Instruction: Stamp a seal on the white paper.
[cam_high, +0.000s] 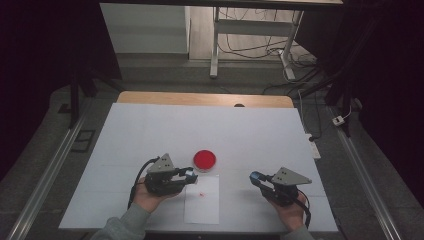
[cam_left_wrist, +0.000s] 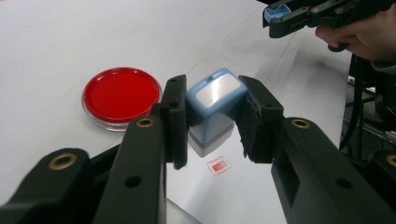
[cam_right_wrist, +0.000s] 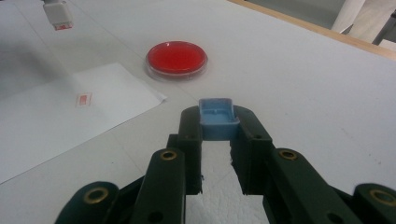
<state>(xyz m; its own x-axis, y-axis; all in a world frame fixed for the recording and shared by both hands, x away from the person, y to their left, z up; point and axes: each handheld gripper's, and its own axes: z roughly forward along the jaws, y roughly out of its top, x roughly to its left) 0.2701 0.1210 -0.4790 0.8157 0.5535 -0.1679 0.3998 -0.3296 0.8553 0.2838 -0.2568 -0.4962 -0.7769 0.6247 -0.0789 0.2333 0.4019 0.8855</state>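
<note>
Over the white sheet of paper (cam_high: 202, 200) on the worktop (cam_high: 150, 135), the left tongs (cam_left_wrist: 211, 119) are clamped on a little blue stamp (cam_left_wrist: 214, 105), holding it up just above the paper. A small red print (cam_left_wrist: 219, 166) sits on the paper right under it. The right tongs (cam_right_wrist: 217, 123) are clamped on a small blue cap (cam_right_wrist: 216, 116), off to the right and well apart from the stamp. A round red ink pad (cam_high: 204, 159) rests near the top of the paper.

What could go wrong? The stamp is slim and smooth, so I think it could slip or tip in the tongs. If it drops, its inky face could smear the paper. The cap is tiny, so it could pop out when pushed onto the stamp crooked.
</note>
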